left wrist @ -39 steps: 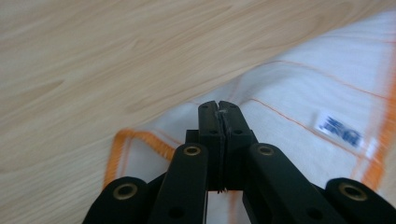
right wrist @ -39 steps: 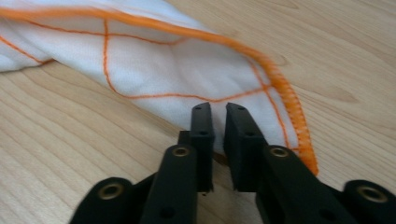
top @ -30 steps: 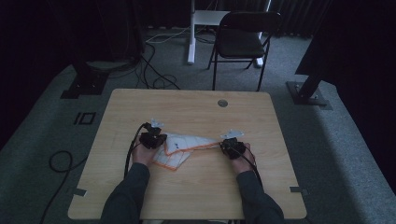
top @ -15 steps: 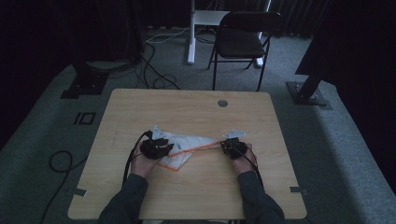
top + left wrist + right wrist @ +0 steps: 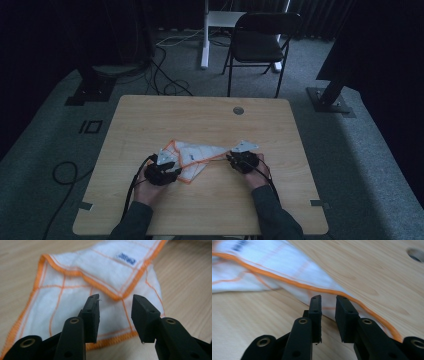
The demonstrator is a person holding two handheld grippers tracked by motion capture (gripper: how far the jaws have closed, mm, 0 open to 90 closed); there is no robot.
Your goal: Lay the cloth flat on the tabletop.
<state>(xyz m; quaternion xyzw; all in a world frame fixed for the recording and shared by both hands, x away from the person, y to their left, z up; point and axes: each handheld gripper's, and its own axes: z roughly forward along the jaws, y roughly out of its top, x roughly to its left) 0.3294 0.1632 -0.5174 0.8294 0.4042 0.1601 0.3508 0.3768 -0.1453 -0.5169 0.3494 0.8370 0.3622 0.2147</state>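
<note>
White cloth (image 5: 192,159) with orange stitching lies crumpled near the front middle of the wooden surface (image 5: 200,115), between my two hands. My left gripper (image 5: 161,172) sits at the cloth's seven o'clock corner. Seen from the left gripper view, its fingers (image 5: 92,315) stand well apart with nothing between them, poised over the cloth's (image 5: 100,287) near hem, where a folded-over flap with a small blue label runs off toward one o'clock. My right gripper (image 5: 243,162) rests at the cloth's three o'clock tip. Its fingers (image 5: 316,315) are only narrowly parted. The cloth's (image 5: 294,277) orange-edged corner lies just under and past them, and I cannot tell whether they touch it. Farther off, at twelve o'clock, a round cable hole (image 5: 238,110) marks the surface, and beyond the far edge stands a dark folding chair (image 5: 262,42).
</note>
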